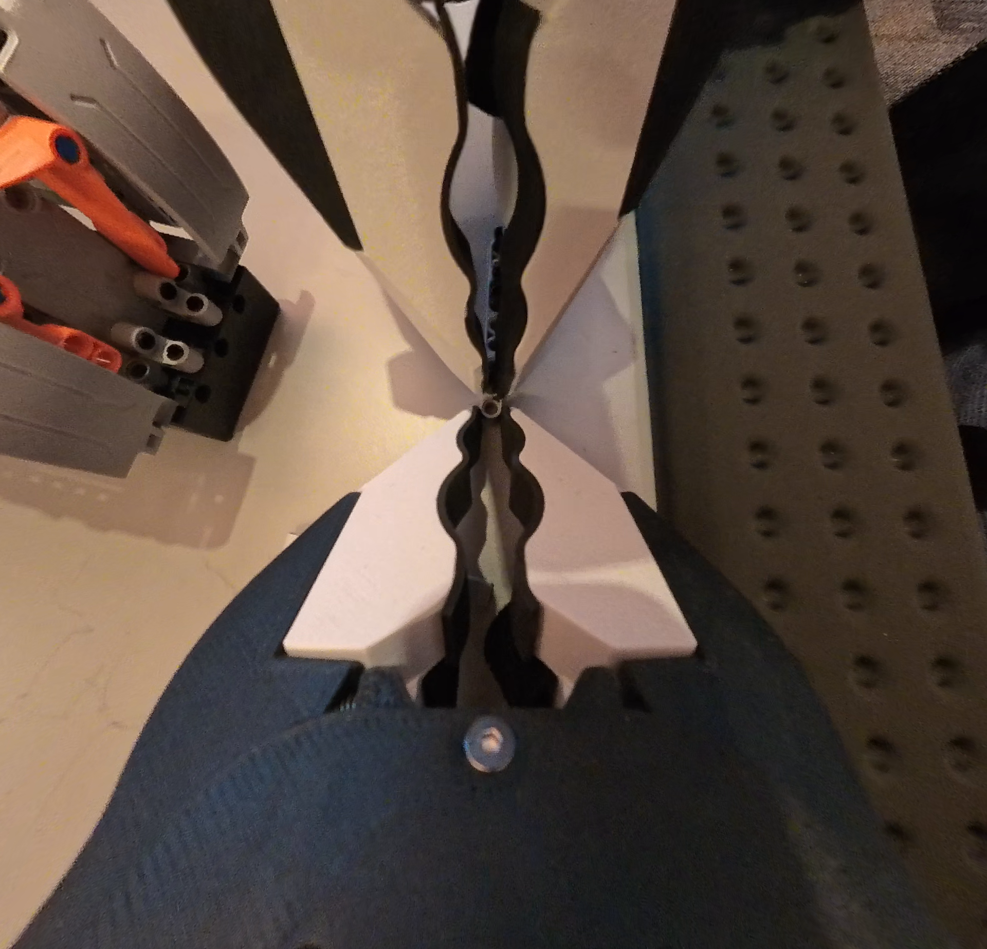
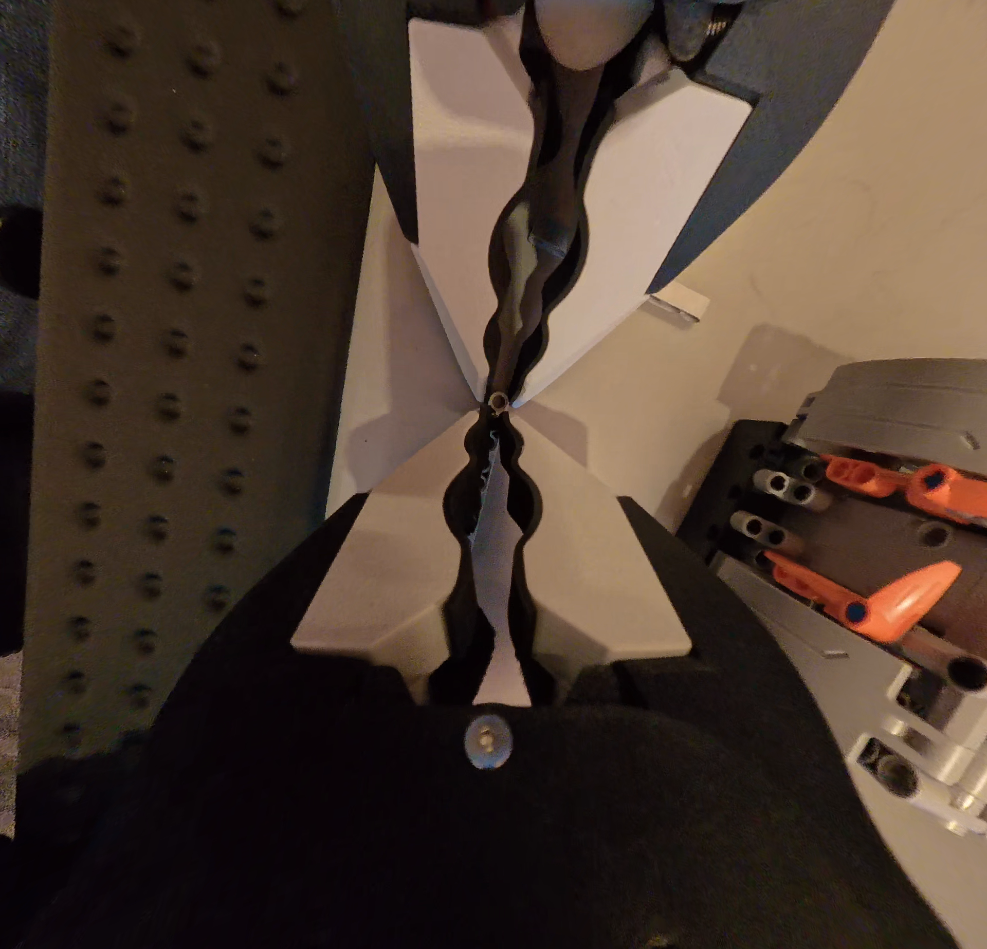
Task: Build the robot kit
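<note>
My two grippers meet tip to tip over a cream table. In the left wrist view my left gripper (image 1: 490,422) is shut on a thin grey rod (image 1: 494,475); its ring-shaped end (image 1: 490,406) shows at the tips. My right gripper (image 2: 495,417) is shut on a small black toothed piece (image 2: 488,467). That black piece (image 1: 496,293) also shows in the left wrist view, between the fingers of the right gripper (image 1: 494,385) coming from above. In the right wrist view the left gripper (image 2: 500,387) comes from above with the grey rod (image 2: 515,283). The rod end (image 2: 498,401) touches the black piece.
A grey, black and orange brick-built model (image 1: 133,283) stands on the table (image 1: 107,630); it also shows in the right wrist view (image 2: 854,549). A dark studded baseplate (image 1: 801,389) lies on the other side and shows in the right wrist view too (image 2: 176,336). My left and right fingertips are right by each other.
</note>
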Action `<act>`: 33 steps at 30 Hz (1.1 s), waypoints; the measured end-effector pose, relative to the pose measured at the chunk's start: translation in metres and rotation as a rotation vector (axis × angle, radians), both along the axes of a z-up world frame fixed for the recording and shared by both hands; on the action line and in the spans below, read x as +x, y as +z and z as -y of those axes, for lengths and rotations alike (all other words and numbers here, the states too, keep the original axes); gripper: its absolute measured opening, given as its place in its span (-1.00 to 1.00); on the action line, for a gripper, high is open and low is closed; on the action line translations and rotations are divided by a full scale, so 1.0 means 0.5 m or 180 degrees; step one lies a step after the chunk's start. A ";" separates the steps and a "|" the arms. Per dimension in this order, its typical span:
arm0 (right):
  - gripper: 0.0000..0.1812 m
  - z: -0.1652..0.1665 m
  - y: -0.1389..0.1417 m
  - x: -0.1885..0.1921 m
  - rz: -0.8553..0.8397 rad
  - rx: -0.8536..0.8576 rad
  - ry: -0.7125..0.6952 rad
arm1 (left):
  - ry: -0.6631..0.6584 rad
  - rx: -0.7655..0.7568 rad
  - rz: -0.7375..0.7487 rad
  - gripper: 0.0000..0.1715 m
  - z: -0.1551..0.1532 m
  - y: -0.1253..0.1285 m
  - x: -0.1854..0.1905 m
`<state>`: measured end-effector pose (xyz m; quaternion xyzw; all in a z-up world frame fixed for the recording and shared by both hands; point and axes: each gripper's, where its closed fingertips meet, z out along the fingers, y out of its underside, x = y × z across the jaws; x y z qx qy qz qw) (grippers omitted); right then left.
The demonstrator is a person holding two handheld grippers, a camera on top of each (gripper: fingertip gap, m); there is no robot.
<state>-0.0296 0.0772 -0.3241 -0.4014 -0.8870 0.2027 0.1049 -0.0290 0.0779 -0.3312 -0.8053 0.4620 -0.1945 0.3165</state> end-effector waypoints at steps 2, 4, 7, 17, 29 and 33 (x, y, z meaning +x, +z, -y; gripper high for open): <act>-0.99 0.001 0.001 0.000 -0.0029 -0.0163 -0.0046 | -0.0001 0.0004 0.0000 -0.94 0.000 0.000 0.000; -0.94 -0.001 0.014 -0.003 -0.0106 -0.0409 -0.0182 | -0.0002 0.0003 -0.0007 -0.94 0.001 0.000 0.000; -0.99 -0.008 0.041 -0.001 -0.0265 -0.0430 -0.0237 | 0.0001 -0.0018 0.0012 -0.94 0.001 0.001 0.000; -1.00 -0.002 0.014 -0.001 -0.0145 -0.0218 -0.0170 | -0.0009 -0.0004 -0.0013 -0.94 0.001 0.000 0.002; -0.83 -0.021 0.078 0.001 -0.0661 -0.0620 -0.0492 | -0.0037 0.0127 -0.0146 -0.94 0.000 0.000 -0.001; -0.85 -0.063 0.080 0.022 -0.0790 -0.0579 -0.0791 | 0.0017 0.0086 -0.0129 -0.95 -0.005 0.000 -0.008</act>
